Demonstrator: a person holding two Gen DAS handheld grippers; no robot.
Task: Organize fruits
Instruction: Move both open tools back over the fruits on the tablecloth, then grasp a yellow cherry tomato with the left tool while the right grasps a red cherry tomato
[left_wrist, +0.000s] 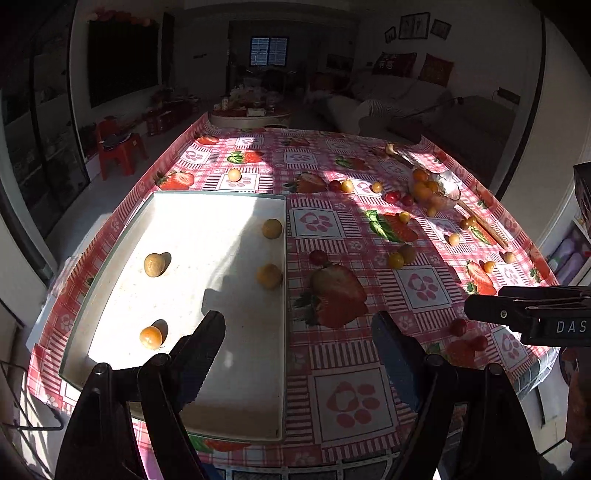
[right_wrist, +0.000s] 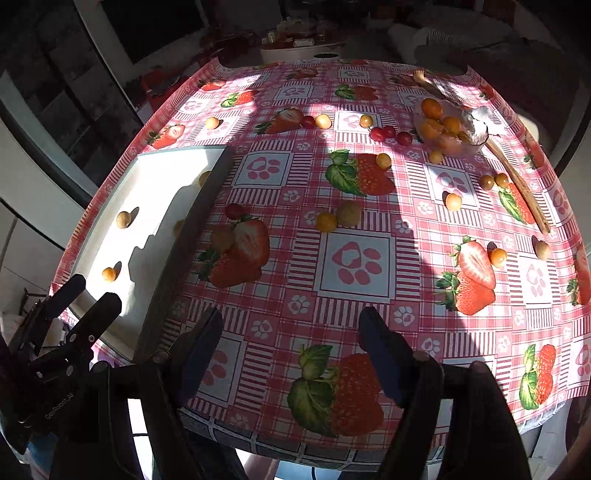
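Observation:
A white tray (left_wrist: 207, 221) lies on the left of the table and holds several small yellow-brown fruits (left_wrist: 154, 264). It also shows in the right wrist view (right_wrist: 155, 177). Small yellow fruits (right_wrist: 327, 222) and red cherries (right_wrist: 377, 133) lie scattered on the strawberry-print tablecloth (right_wrist: 354, 266). A clear bowl (right_wrist: 448, 127) at the far right holds orange fruits. My left gripper (left_wrist: 299, 332) is open and empty over the tray's right rim. My right gripper (right_wrist: 291, 325) is open and empty above the table's near edge.
A long wooden spoon (right_wrist: 517, 184) lies beside the bowl at the right. The right gripper shows from the side at the right of the left wrist view (left_wrist: 528, 314). The left gripper shows at the lower left of the right wrist view (right_wrist: 70, 332). Red stools (left_wrist: 118, 151) stand on the floor at left.

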